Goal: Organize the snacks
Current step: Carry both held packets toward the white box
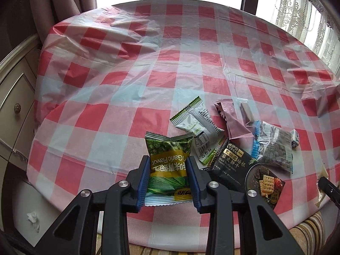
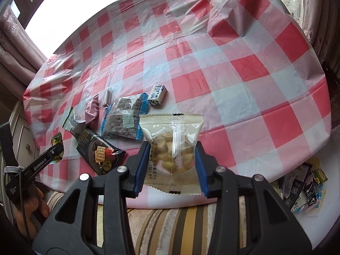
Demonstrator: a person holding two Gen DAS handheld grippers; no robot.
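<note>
Left tongs (image 1: 169,180): I have them clamped on a green pea packet (image 1: 167,170), lifted at the table's near edge.
Right tongs (image 2: 173,165): pinching a clear nut packet (image 2: 173,146) by its sides.
Loose snacks: cracker packet (image 1: 240,174) and others lie near, right of centre on the checked cloth (image 1: 148,63).
Snack pile (image 2: 301,189): near right, seemingly off the table.
Advice: I'd carry both level, grips firm, and set like with like.

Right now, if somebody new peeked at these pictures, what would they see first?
First, the two snack bags pinched in the tongs: a green garlic-flavour packet in the left tongs, a clear packet of pale nuts in the right tongs. Behind them, more snacks huddle on the red-and-white checked tablecloth.
</note>
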